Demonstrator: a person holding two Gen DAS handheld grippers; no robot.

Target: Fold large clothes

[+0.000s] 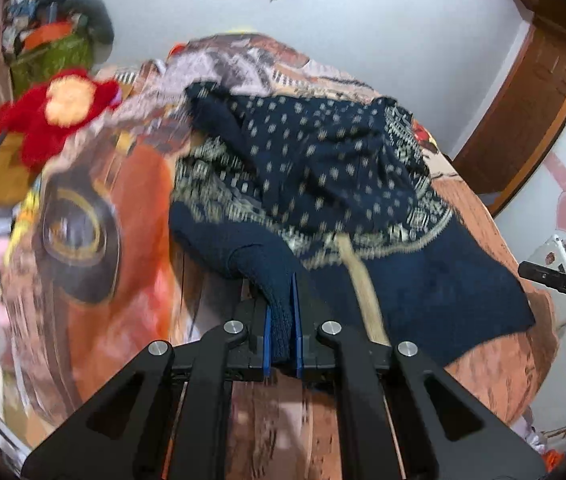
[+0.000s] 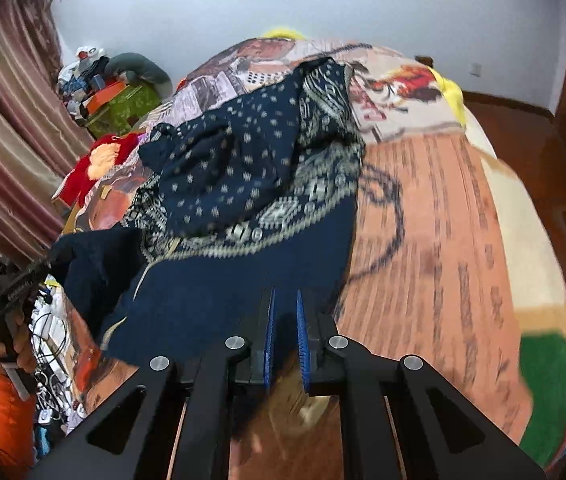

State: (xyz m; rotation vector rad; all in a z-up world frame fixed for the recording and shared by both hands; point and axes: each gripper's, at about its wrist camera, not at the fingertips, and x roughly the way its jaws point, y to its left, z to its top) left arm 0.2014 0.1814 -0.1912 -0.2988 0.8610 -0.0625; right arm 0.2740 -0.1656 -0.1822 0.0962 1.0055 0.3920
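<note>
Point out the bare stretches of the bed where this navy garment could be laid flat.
Most open: the orange blanket right of the navy garment, out to the cream edge. A second patch lies left of it, over the ring print. The head end is crowded by bunched printed cloth and a red plush toy. The left gripper grips a fold; the right gripper is open.

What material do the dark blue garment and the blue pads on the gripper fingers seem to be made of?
Dark blue garment: seemingly a knitted, wool-like fabric, matte; the part clamped in the left gripper shows a coarse ribbed knit. Blue pads: probably rubber or soft plastic; their edges look toothed, though blur leaves this uncertain.
</note>
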